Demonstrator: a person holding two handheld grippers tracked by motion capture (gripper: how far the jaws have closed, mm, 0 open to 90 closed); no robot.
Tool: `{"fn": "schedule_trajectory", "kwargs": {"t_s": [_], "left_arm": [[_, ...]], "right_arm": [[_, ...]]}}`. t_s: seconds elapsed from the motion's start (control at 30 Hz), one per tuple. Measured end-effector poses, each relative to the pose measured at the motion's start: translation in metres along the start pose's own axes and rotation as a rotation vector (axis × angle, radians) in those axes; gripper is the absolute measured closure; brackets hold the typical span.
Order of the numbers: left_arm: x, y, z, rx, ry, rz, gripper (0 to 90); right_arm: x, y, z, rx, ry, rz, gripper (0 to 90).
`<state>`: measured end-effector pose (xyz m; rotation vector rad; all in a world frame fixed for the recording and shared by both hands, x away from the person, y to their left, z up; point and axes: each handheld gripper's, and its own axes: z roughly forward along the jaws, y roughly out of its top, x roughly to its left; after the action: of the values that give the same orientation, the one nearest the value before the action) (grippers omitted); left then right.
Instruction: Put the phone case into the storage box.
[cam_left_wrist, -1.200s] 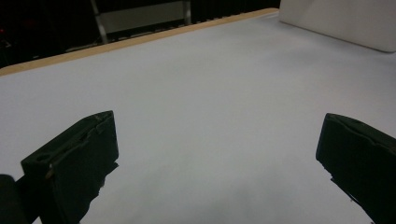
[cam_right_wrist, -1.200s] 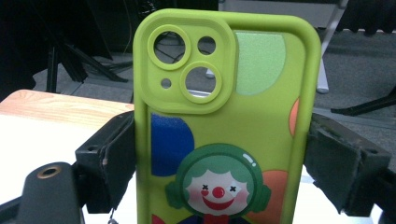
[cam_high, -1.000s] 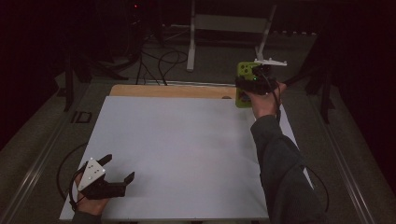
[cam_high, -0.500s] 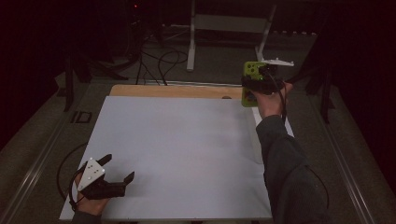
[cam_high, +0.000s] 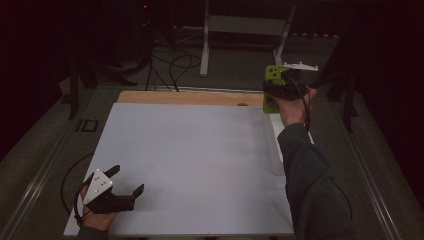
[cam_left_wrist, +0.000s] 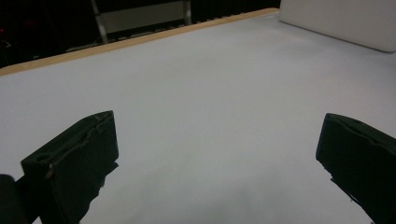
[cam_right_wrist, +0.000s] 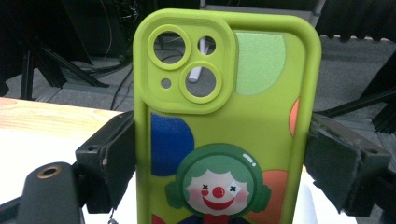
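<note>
white table (cam_high: 200, 165): phone case (cam_right_wrist: 224, 121) raised higher (right gripper (cam_right_wrist: 224, 154) clamped).

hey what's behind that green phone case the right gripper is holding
Through the camera holes of the phone case, dark floor and a pale bar show; wooden table edge beside it. The rest behind is covered.

Your right gripper (cam_high: 278, 89) sits beyond far right corner of white rectangular table mat (cam_high: 190, 165), lime-green silicone phone case (cam_right_wrist: 224, 116) upright between its jaws. Your left gripper (cam_high: 122, 181) rests on mat's near left corner, well apart, jaws spread.
</note>
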<state>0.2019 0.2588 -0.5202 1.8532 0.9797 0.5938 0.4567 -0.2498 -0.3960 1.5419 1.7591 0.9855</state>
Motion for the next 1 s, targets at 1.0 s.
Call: {"fn": "schedule_trajectory", "kwargs": {"t_s": [1.0], "left_arm": [[0.002, 0.0, -0.001, -0.006, 0.001, -0.008, 0.0]], "right_arm": [[-0.03, -0.006, 0.016, -0.015, -0.043, 0.028, 15.6]]}}
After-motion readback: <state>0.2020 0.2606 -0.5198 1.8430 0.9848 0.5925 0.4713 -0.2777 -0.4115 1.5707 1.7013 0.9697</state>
